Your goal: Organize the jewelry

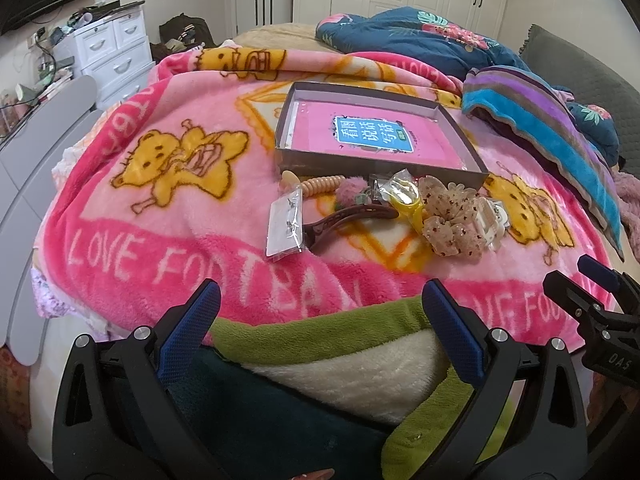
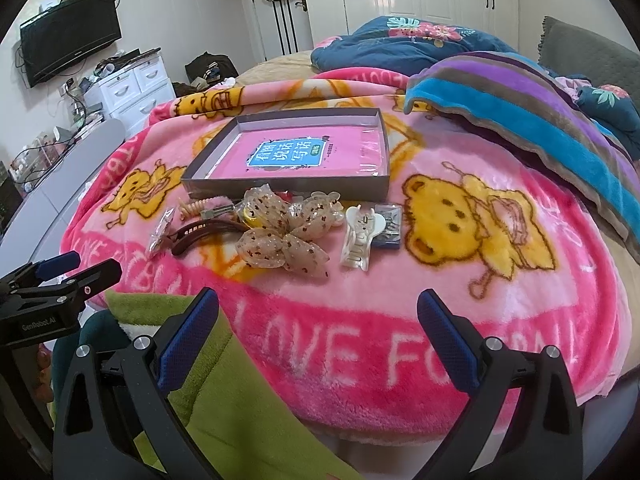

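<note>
On the pink bear blanket point(image 2: 400, 292) that covers the bed, a loose cluster of hair accessories and small jewelry lies just in front of a shallow grey box point(image 1: 460, 136). Nothing from the cluster is inside the box: its floor shows only a pink sheet with a blue label point(image 1: 374, 140).

Across the heap from left to right sit a clear packet holding earrings point(image 1: 285, 226), a brown hair clip point(image 1: 348, 218) touching that packet, a coiled peach hair tie point(image 1: 322, 184) close to the box wall, a yellow piece in clear wrap point(image 1: 404, 196), a spotted sheer scrunchie point(image 2: 280, 236), a white claw clip point(image 2: 358, 240) and, just beyond it, a small dark card of pins point(image 2: 390, 224).

By my judgement the sorting has not begun; every item is left to move into the box.

Both tools hang low at the near edge of the bed, well short of the cluster. Left claw point(image 1: 320, 332) has its jaws spread wide and holds nothing, hovering over a green and cream garment point(image 1: 340, 360) in the foreground. Right claw point(image 2: 318, 336) is likewise spread wide and empty, above the blanket's lettered band.

Farther out lie a striped blue and purple blanket point(image 2: 540, 120) and a dark floral quilt point(image 1: 420, 36), with a white drawer unit point(image 1: 116, 56) by the wall.
</note>
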`<move>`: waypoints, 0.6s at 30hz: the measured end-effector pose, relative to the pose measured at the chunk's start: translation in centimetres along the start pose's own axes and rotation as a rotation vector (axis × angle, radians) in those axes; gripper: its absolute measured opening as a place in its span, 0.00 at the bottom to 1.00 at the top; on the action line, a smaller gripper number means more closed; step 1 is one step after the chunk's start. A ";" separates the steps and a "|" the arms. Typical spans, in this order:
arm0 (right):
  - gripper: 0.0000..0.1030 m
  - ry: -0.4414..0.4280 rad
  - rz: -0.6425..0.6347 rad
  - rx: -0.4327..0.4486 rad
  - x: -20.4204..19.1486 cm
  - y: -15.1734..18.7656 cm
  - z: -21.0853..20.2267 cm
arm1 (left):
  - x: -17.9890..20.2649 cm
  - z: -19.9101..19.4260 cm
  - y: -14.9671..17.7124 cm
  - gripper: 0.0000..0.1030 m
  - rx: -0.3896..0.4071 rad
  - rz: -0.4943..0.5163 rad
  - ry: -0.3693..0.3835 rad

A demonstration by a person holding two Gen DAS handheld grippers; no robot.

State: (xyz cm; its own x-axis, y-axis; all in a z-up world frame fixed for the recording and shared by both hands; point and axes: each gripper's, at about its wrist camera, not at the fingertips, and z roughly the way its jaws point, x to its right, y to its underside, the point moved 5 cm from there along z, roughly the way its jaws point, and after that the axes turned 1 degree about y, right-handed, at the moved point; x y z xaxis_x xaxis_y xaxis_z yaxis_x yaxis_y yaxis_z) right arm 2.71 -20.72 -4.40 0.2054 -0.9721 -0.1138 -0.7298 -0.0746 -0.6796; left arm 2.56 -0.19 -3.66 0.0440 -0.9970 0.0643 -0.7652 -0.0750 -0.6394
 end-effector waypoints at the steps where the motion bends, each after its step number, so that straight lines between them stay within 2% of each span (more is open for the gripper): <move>1: 0.96 -0.003 -0.002 -0.001 -0.1 -0.1 0.1 | -0.1 0.1 0.0 0.92 -0.001 -0.002 -0.003; 12: 0.96 -0.052 -0.034 -0.020 -1.3 -1.3 2.2 | -4.1 1.1 -0.7 0.92 -0.023 -0.083 -0.067; 18: 0.96 -0.095 -0.033 -0.038 -2.1 -2.1 3.9 | -5.7 3.1 -0.7 0.92 -0.088 -0.113 -0.062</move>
State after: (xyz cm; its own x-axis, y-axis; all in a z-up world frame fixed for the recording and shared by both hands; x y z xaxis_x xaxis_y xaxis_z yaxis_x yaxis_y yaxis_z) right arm 6.33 -17.66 -5.59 0.2892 -0.9436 -0.1613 -0.7455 -0.1164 -0.6563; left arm 4.84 5.51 -5.94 0.1703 -0.9819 0.0832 -0.8063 -0.1874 -0.5611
